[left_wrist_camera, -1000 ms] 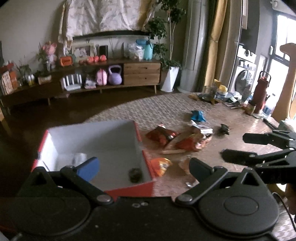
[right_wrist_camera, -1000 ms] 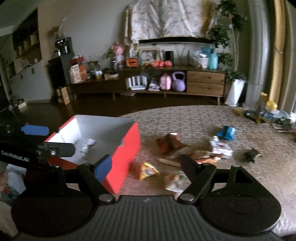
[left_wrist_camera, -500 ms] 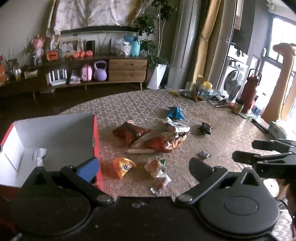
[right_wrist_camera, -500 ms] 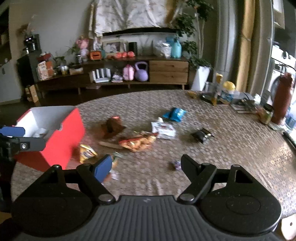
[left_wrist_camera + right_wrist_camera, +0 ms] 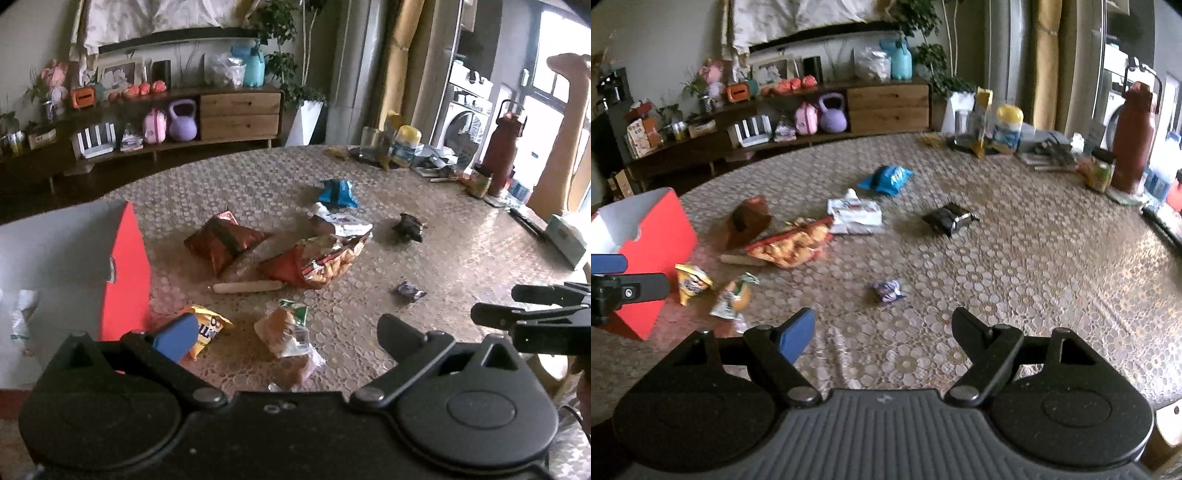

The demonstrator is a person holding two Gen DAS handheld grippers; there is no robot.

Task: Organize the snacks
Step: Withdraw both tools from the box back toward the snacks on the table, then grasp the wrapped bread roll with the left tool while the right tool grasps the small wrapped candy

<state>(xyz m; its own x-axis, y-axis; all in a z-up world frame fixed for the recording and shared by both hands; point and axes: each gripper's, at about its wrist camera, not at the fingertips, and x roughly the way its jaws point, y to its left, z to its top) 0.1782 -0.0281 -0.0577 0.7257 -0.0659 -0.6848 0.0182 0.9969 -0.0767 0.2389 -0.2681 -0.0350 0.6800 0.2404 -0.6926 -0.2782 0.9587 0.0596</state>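
Loose snacks lie on the round patterned table: an orange chips bag [image 5: 317, 262], a brown bag [image 5: 221, 240], a white packet [image 5: 855, 214], a blue packet [image 5: 886, 177], a black packet [image 5: 949, 218] and a pale stick [image 5: 251, 286]. The red box [image 5: 125, 266] with a white inside stands at the left. My left gripper [image 5: 284, 332] is open above a wrapped bun [image 5: 280, 328], with a yellow packet [image 5: 207, 328] by its blue pad. To its right, my right gripper [image 5: 882, 325] is open and empty just short of a small purple wrapper [image 5: 888, 290].
Jars, a yellow-lidded tub [image 5: 1008, 129] and a dark red flask [image 5: 1134, 136] crowd the table's far right edge. A tissue box [image 5: 565, 236] lies at the right rim. A low wooden sideboard [image 5: 240, 114] stands beyond the table.
Both views have swung from the red box to the scattered snacks and sunk closer to the table. The box has slid to the left edge. Both grippers stay open.
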